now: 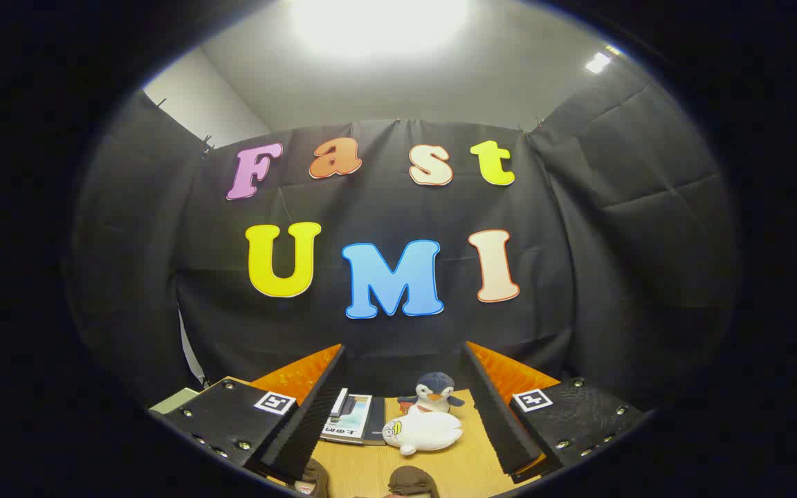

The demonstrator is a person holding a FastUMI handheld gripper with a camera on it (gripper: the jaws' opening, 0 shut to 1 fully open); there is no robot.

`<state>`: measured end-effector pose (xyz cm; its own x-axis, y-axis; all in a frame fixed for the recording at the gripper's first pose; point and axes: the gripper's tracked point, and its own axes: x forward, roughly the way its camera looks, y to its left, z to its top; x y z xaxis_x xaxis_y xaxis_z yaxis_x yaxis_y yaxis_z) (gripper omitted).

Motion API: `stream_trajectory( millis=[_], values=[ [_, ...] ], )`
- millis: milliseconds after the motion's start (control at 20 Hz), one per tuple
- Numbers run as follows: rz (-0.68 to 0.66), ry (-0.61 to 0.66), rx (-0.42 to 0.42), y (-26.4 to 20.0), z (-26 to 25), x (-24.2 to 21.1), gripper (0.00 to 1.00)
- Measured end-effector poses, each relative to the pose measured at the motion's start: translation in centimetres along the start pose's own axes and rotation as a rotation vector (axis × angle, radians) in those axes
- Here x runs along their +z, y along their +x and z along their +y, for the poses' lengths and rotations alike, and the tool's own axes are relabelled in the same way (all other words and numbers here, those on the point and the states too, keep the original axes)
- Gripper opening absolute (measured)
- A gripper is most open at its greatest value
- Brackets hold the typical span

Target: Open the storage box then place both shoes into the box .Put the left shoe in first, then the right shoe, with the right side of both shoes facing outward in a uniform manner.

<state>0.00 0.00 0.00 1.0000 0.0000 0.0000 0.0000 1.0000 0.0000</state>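
Brown shoes (412, 482) lie on the wooden table (468, 463) just ahead of the spread, empty gripper (398, 415), before a plush penguin (434, 393); judging so, nothing is boxed yet

Gripper (402, 408) held level, aimed forward, raised a little above the surface. Fingers (305, 422) spread wide apart, one on each side, with a broad gap between them. Nothing sits between the fingers and neither one touches anything; both fingertips point ahead and angle slightly inward toward each other.
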Motion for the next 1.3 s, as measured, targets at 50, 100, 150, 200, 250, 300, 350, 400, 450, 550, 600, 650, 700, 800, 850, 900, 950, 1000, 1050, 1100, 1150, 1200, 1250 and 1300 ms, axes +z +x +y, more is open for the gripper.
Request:
stream_trajectory(
  millis=[50,100,150,200,250,300,350,400,450,550,600,650,700,800,850,900,950,1000,1050,1100,1150,1200,1250,1300],
  values=[
    [0.002,0.001,-0.014,-0.1,0.1,-0.1,0.98],
    [0.001,0.001,-0.026,-0.3,0.1,-0.2,0.98],
    [0.001,-0.001,-0.037,-0.5,0.3,-0.3,0.98],
    [0.003,-0.005,-0.046,-0.7,0.4,-0.3,0.98],
    [0.008,-0.007,-0.052,-0.8,0.4,-0.6,0.98],
    [0.013,-0.007,-0.052,-0.8,0.5,-0.8,0.98],
    [0.016,-0.003,-0.049,-0.9,0.8,-0.9,0.99],
    [0.018,-0.002,-0.043,-0.7,0.9,-0.9,0.98],
    [0.018,-0.005,-0.036,-0.6,1.0,-1.0,0.98],
    [0.023,-0.016,-0.051,-0.2,0.5,-1.3,0.98],
    [0.016,-0.015,-0.042,0.0,0.8,-1.1,0.99],
    [0.013,-0.016,-0.039,0.3,1.0,-1.1,0.99],
    [0.019,-0.015,-0.031,0.6,1.2,-1.4,0.99],
    [0.03,-0.006,-0.002,1.1,1.8,-1.9,0.99],
    [0.037,-0.002,0.003,1.4,1.6,-2.2,0.99],
    [0.047,0.004,0.005,1.6,1.5,-2.5,0.98],
    [0.052,0.013,0.008,1.8,1.4,-3.0,0.98],
    [0.057,0.019,0.01,2.1,1.4,-3.2,0.98],
    [0.064,0.023,0.014,2.3,1.3,-3.8,0.98],
    [0.072,0.026,0.021,2.6,1.5,-4.2,0.99],
    [0.084,0.029,0.029,2.9,1.7,-4.9,0.99],
    [0.098,0.031,0.038,3.2,1.8,-5.5,0.98],
    [0.112,0.038,0.052,3.5,2.2,-6.2,0.98],
    [0.127,0.046,0.069,3.7,2.7,-6.8,0.98]
  ],
)
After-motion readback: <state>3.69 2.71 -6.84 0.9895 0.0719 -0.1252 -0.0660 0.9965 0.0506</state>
